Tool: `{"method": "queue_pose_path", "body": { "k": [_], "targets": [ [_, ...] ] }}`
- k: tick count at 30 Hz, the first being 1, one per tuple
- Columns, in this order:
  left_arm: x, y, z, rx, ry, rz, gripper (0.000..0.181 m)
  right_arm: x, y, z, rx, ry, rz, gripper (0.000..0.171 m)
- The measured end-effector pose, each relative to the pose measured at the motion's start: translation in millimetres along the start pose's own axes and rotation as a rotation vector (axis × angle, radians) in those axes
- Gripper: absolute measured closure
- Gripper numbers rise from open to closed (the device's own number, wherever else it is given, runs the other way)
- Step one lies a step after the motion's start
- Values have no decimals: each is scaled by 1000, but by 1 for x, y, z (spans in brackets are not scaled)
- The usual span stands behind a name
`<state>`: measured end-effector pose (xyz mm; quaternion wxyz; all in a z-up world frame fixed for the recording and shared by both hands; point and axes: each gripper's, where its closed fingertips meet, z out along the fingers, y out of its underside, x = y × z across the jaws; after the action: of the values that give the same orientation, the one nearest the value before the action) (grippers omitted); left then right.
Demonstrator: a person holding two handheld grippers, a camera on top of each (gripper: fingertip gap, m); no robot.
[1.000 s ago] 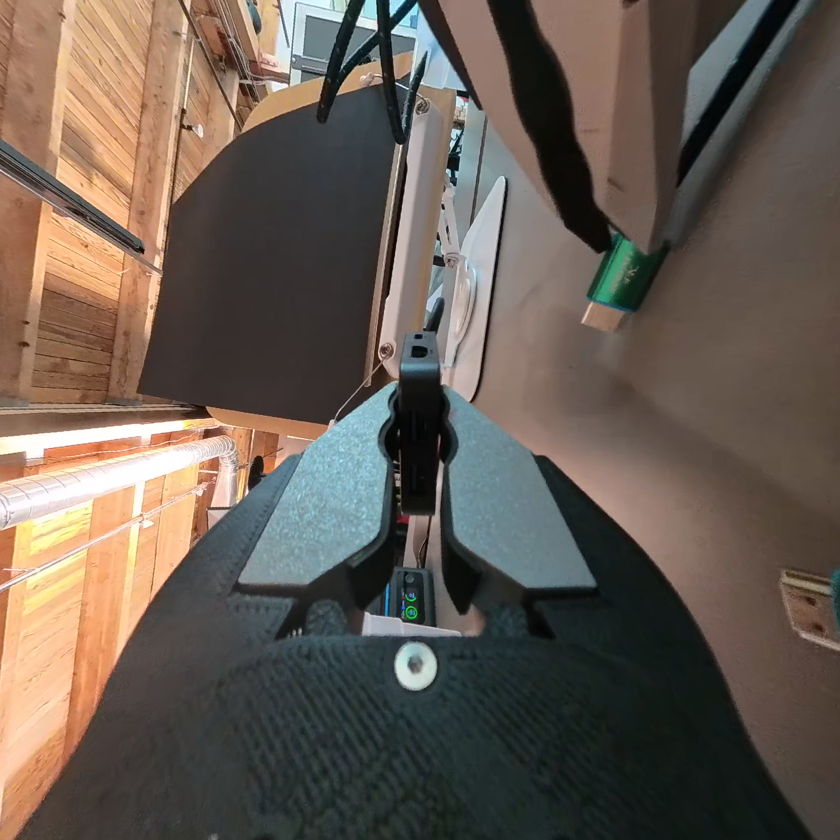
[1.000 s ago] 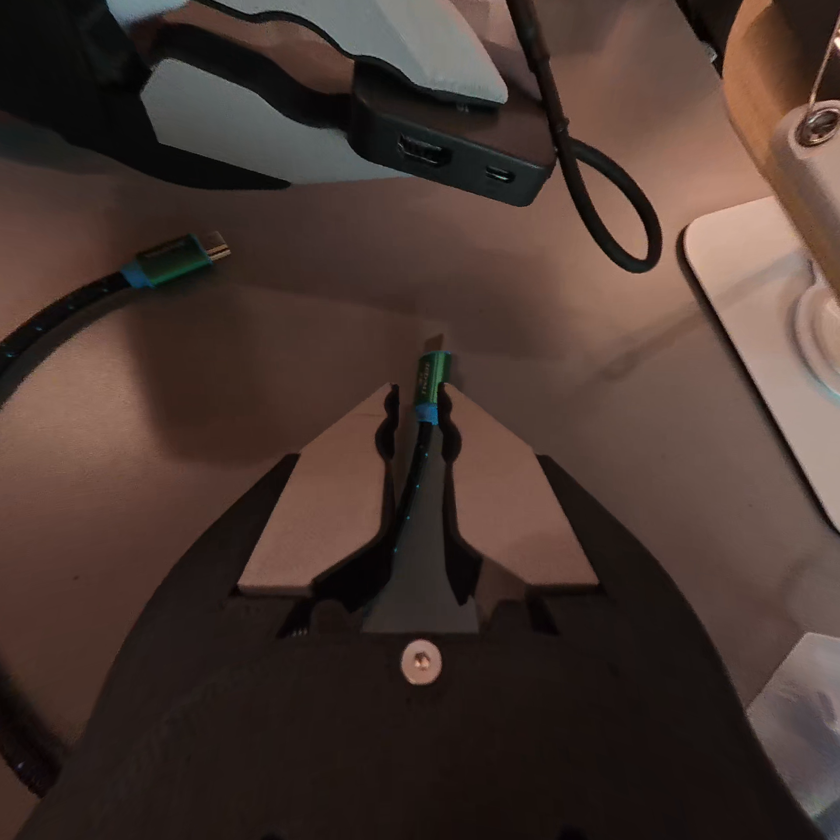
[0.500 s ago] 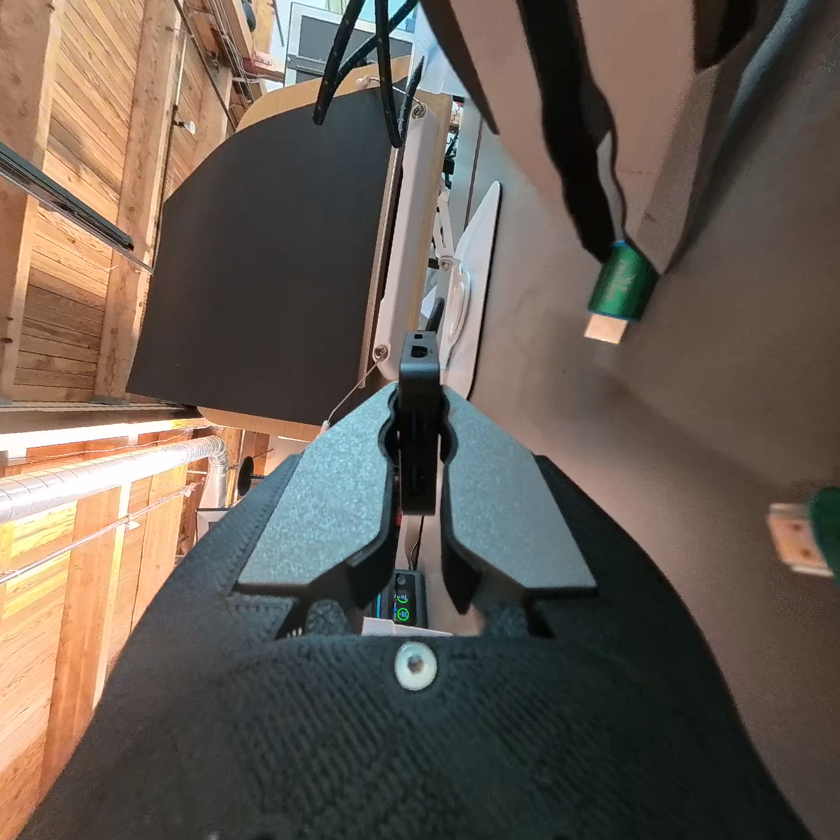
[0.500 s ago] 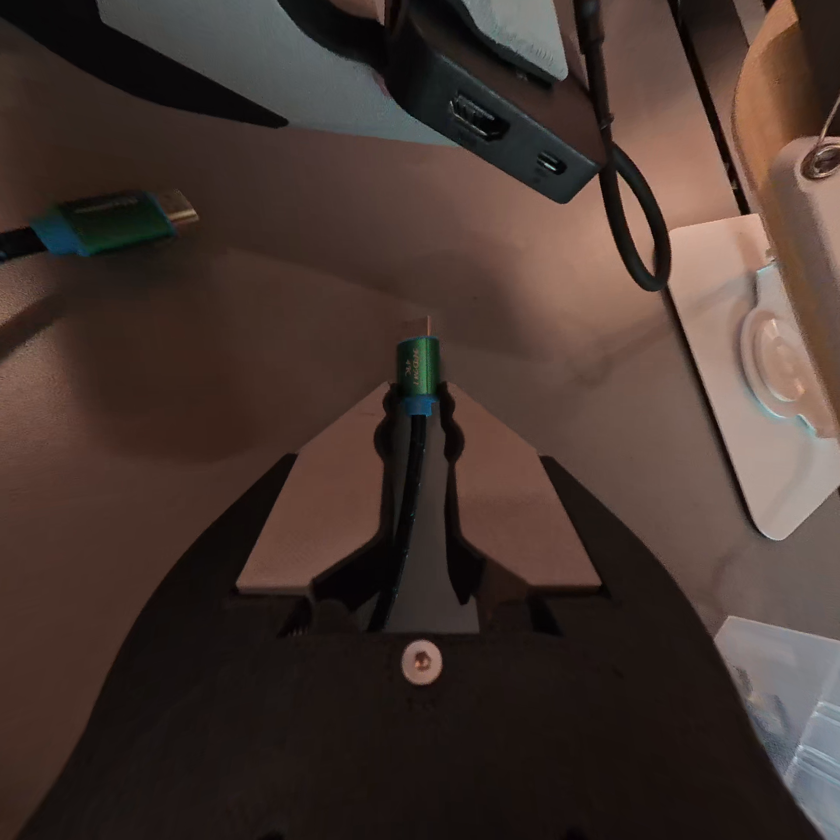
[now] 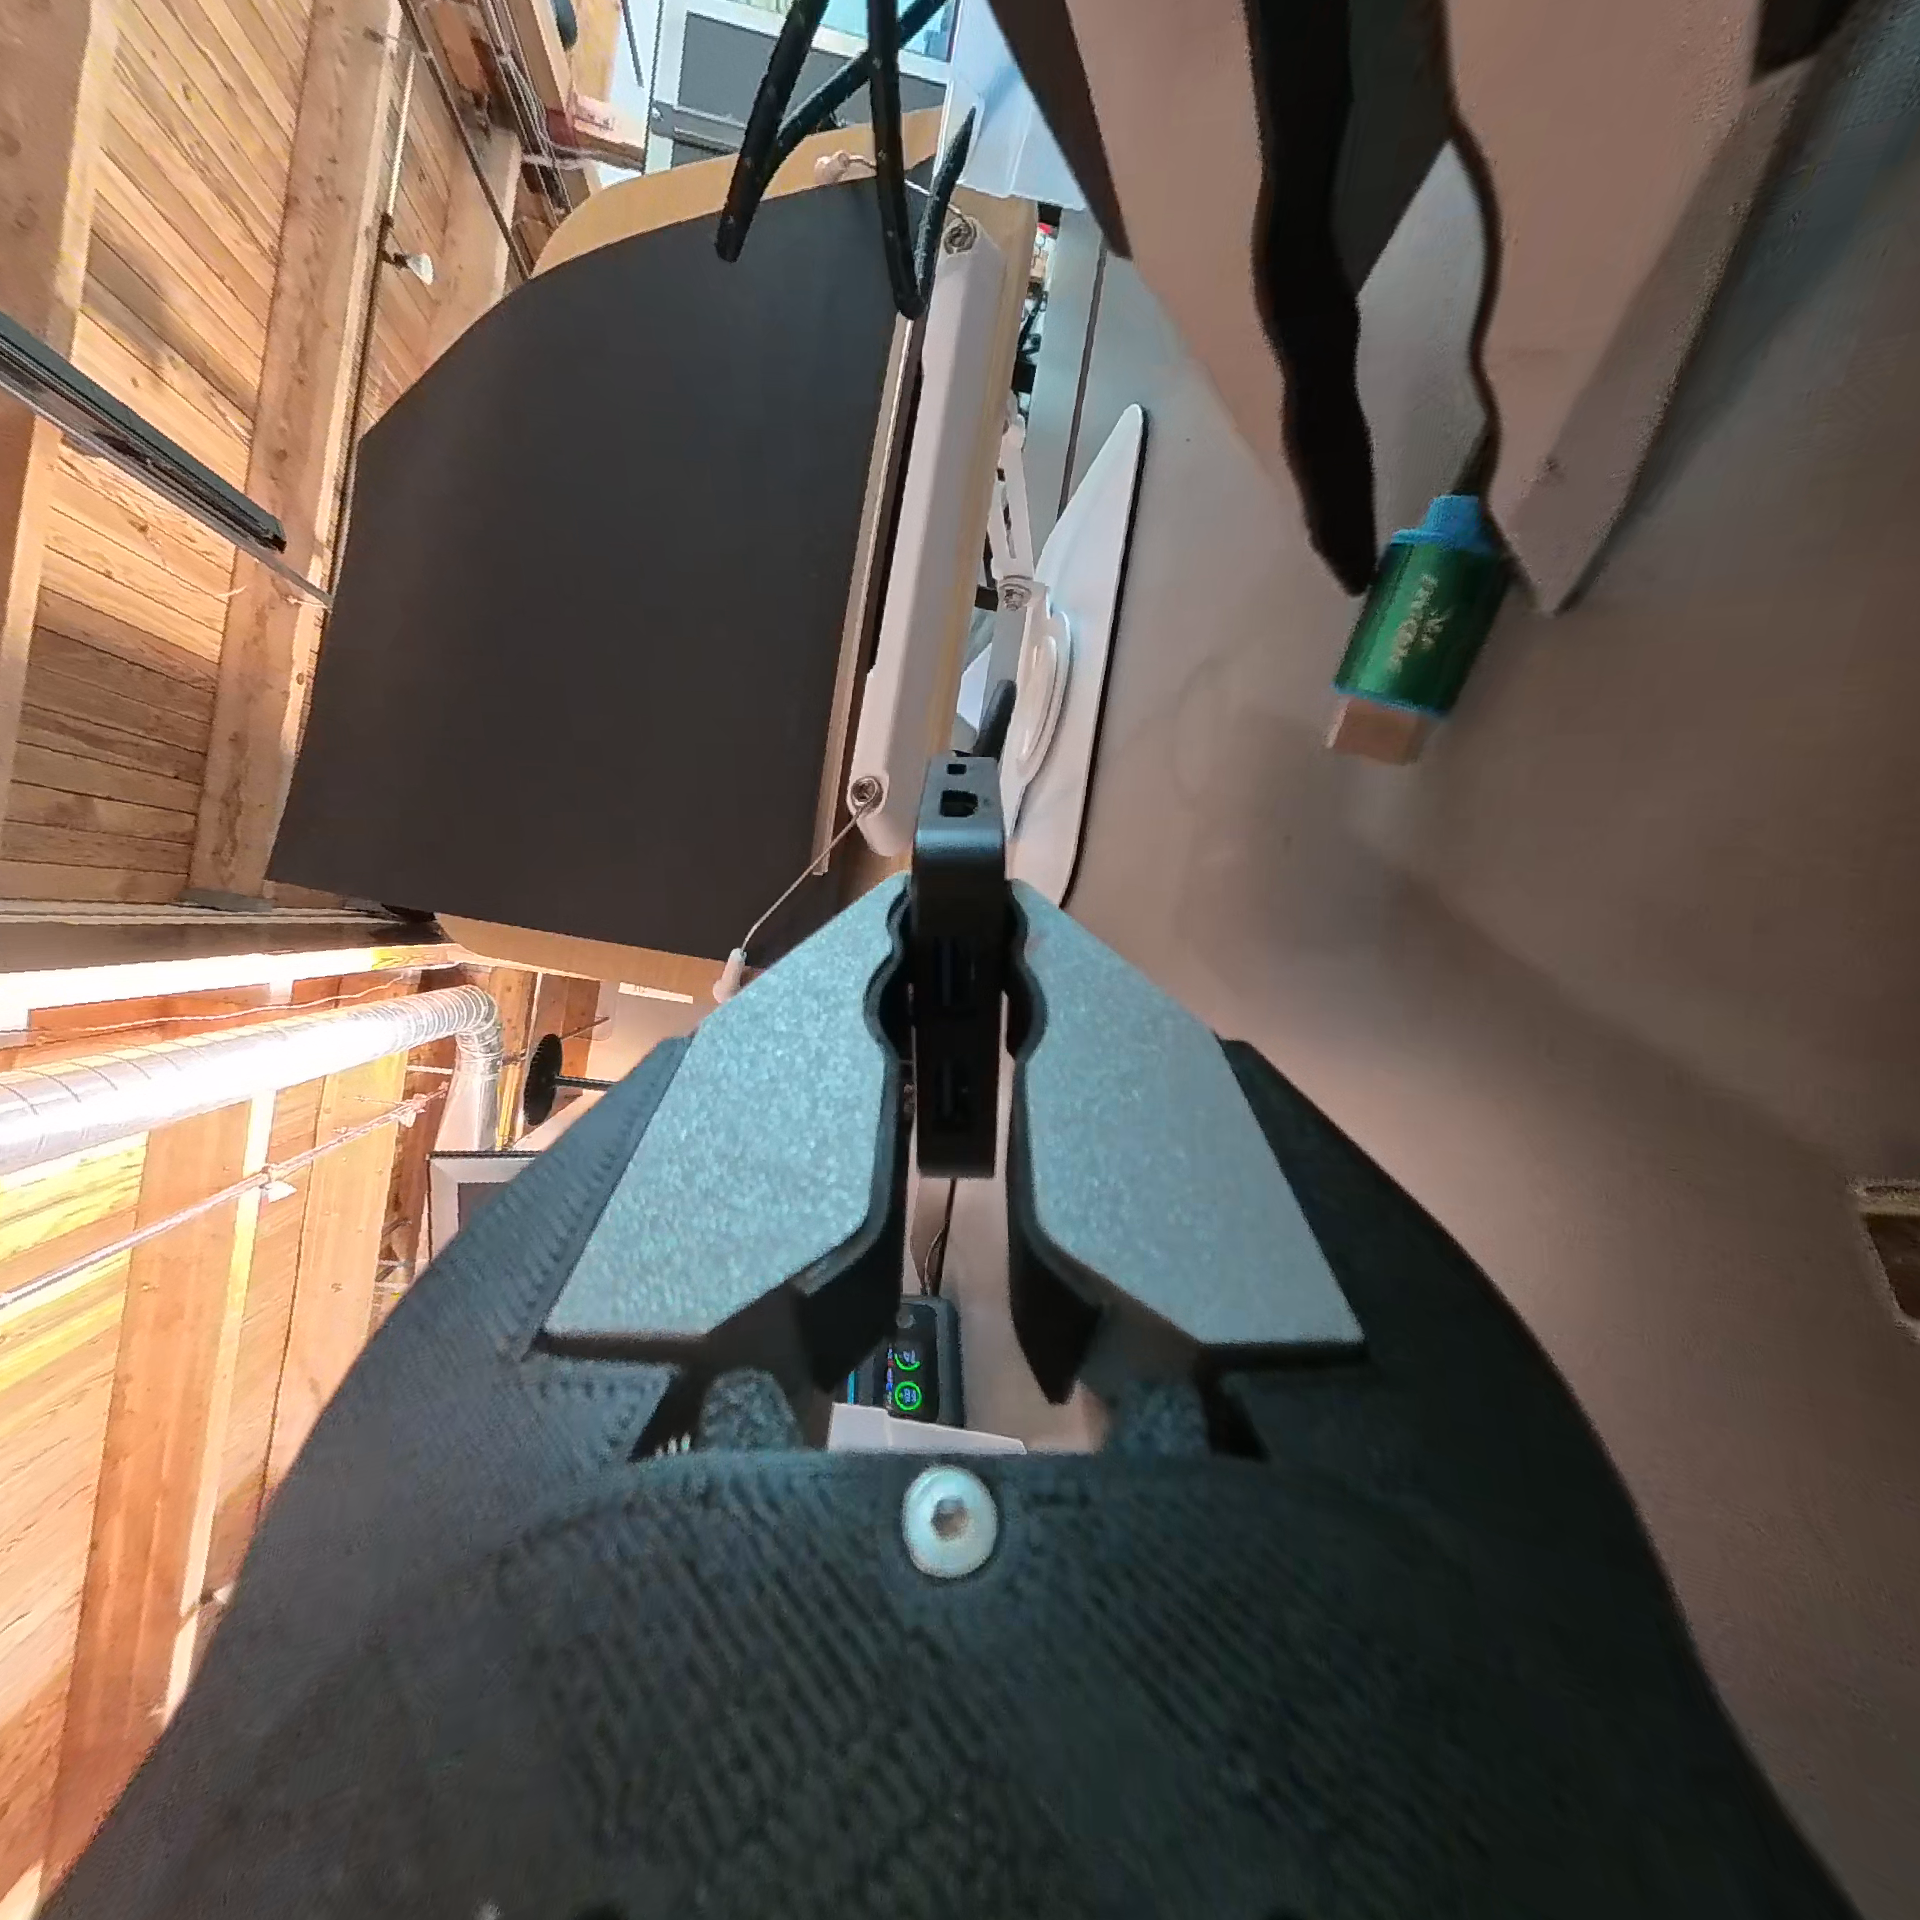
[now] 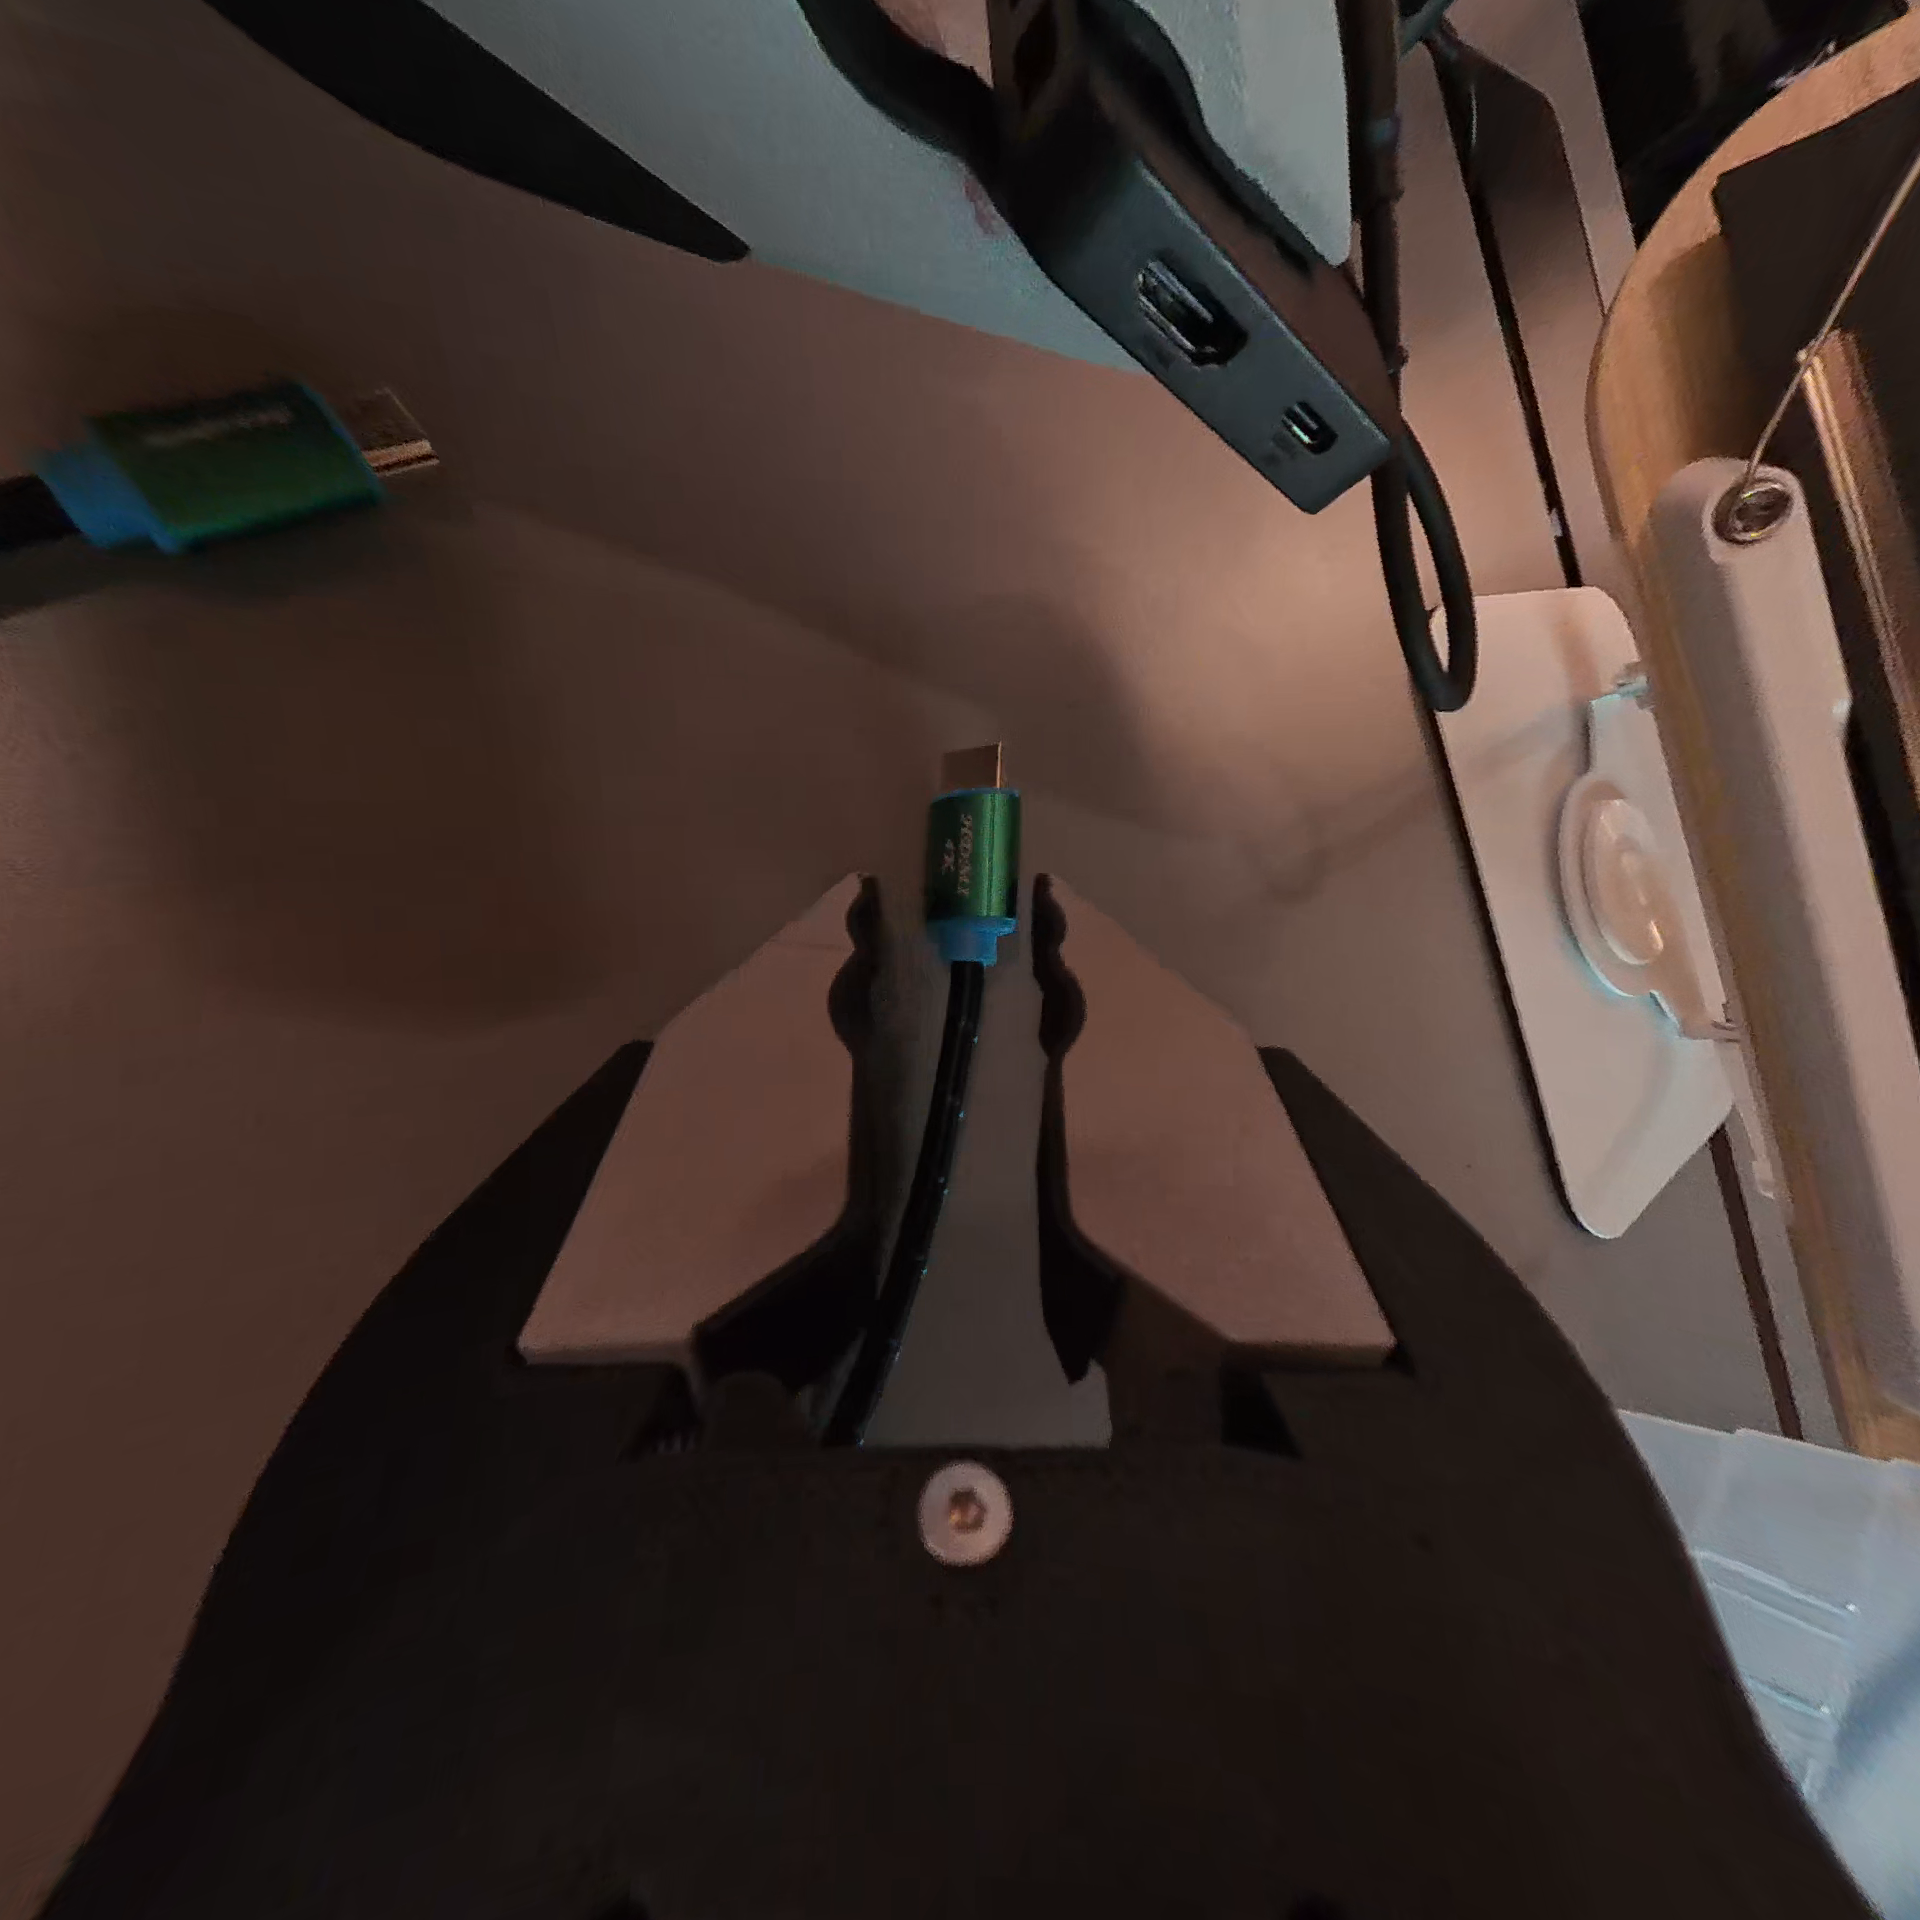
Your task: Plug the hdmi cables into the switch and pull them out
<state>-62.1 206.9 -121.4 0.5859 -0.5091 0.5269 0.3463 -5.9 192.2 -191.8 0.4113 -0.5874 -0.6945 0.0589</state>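
Note:
My left gripper (image 5: 956,904) is shut on the small black switch (image 5: 958,862), held edge-up off the table. In the right wrist view the switch (image 6: 1205,312) hangs at the top with an open HDMI port (image 6: 1190,322) facing down-left. My right gripper (image 6: 951,888) is shut on a green HDMI plug with a blue collar (image 6: 971,852); its metal tip points at the switch, a gap apart. The same plug (image 5: 1418,644) shows at the upper right of the left wrist view. A second green plug (image 6: 229,478) lies on the table at the left.
The switch's own black cable (image 6: 1434,582) loops down beside it. A white monitor stand base (image 6: 1558,935) sits on the table at the right, with the dark monitor (image 5: 582,675) above it. A clear plastic box (image 6: 1818,1610) is at the lower right.
The right gripper has brought its plug nearer to the switch, and the plug has rolled to show its flat side. The switch looms larger in the right wrist view. The left grip is unchanged.

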Motion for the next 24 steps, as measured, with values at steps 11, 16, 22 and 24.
{"method": "queue_pose_path", "body": {
  "k": [11, 16, 22, 24],
  "targets": [
    [2, -2, 0, 9, -9, 45, 170, 5, 3, 4, -20, -17, 94, 157],
    [5, -1, 2, -1, -29, 135, 170, 0, -6, -5, 74, -290, 451, 164],
    [8, -2, 3, 7, -14, 124, 170, -1, -7, -15, 125, -460, 633, 166],
    [7, -2, 3, 7, -16, 117, 170, -9, -9, -13, 114, -490, 625, 166]
  ]
}}
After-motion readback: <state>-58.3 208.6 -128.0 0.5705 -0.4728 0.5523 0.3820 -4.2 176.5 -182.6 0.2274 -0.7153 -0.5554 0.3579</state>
